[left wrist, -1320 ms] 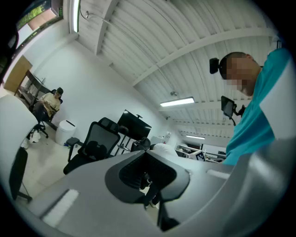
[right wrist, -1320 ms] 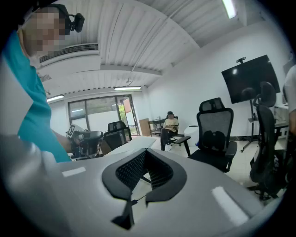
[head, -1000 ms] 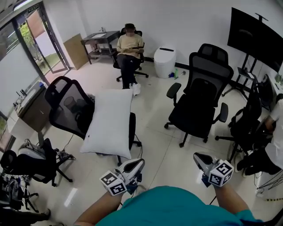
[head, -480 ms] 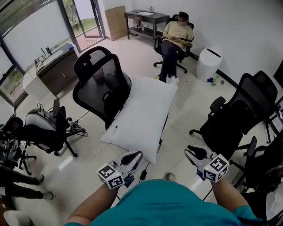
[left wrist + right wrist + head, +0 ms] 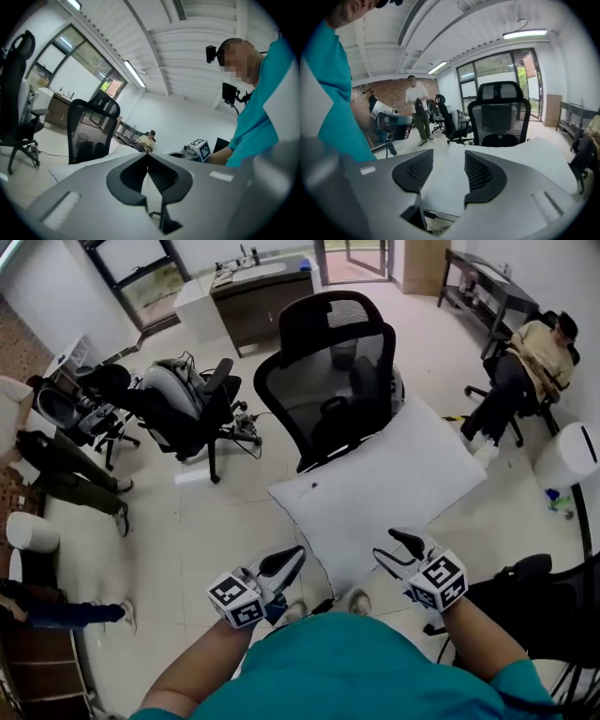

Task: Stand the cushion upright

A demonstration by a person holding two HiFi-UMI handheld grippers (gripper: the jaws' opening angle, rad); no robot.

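Head view: the white cushion [image 5: 384, 488] lies slanted across the seat of a black mesh office chair [image 5: 328, 362], with its far edge by the backrest. Both tools hang near its closest corner. The left tool [image 5: 298, 554] has its jaws pressed together on nothing. The right tool [image 5: 386, 547] is opening, its jaws spread; the cushion shows through the gap, and the pads do not touch it.

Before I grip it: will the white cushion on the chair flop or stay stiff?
The cushion looks puffy and soft, so probably floppy and light. Overhanging the chair, it may slide off when pushed.
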